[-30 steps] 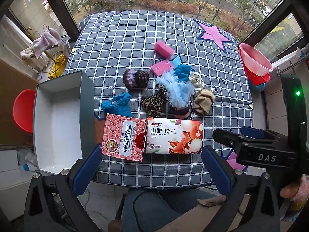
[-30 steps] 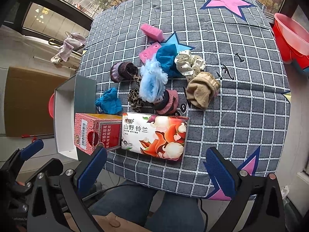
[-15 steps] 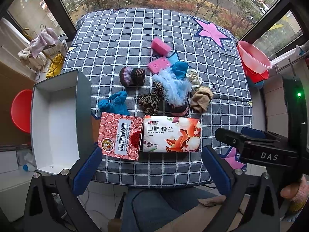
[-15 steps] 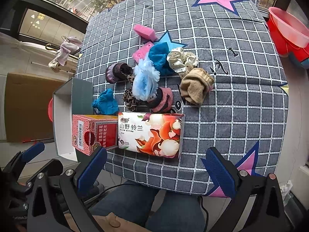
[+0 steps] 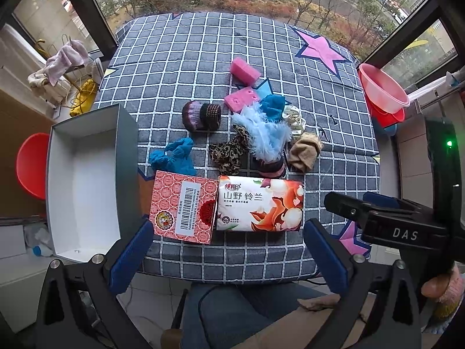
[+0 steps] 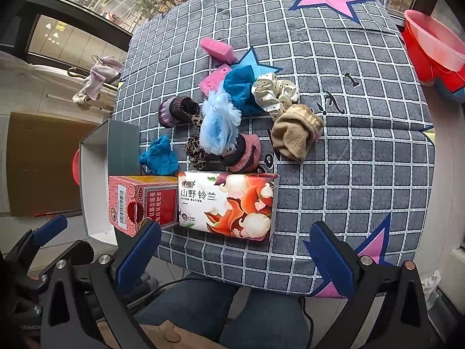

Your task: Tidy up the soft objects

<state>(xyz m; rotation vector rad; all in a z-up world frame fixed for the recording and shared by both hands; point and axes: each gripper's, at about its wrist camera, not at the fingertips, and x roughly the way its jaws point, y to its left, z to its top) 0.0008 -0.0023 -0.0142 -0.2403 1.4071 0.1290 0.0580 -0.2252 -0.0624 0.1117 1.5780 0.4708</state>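
Note:
Soft items lie heaped mid-table: a light blue fluffy scrunchie [image 5: 266,138] [image 6: 219,125], a leopard scrunchie [image 5: 228,154], a tan sock [image 5: 305,151] [image 6: 295,135], a white dotted scrunchie [image 6: 274,93], a teal cloth [image 5: 174,157] [image 6: 158,157], a purple knit cuff [image 5: 200,115] and two pink sponges [image 5: 244,69] [image 6: 218,49]. An open white box [image 5: 84,180] stands at the table's left edge. My left gripper [image 5: 228,253] and right gripper [image 6: 232,256] hover open above the near edge, holding nothing.
A flowered tissue pack [image 5: 260,203] [image 6: 228,205] and a red carton [image 5: 184,206] [image 6: 142,203] lie along the near edge. Red basins [image 5: 382,94] sit off the right side, a red stool [image 5: 30,164] on the left. A person's legs [image 5: 238,314] are below.
Both cameras have pulled back slightly, so the table looks a bit smaller and more of it shows. No object has moved and both grippers stay open.

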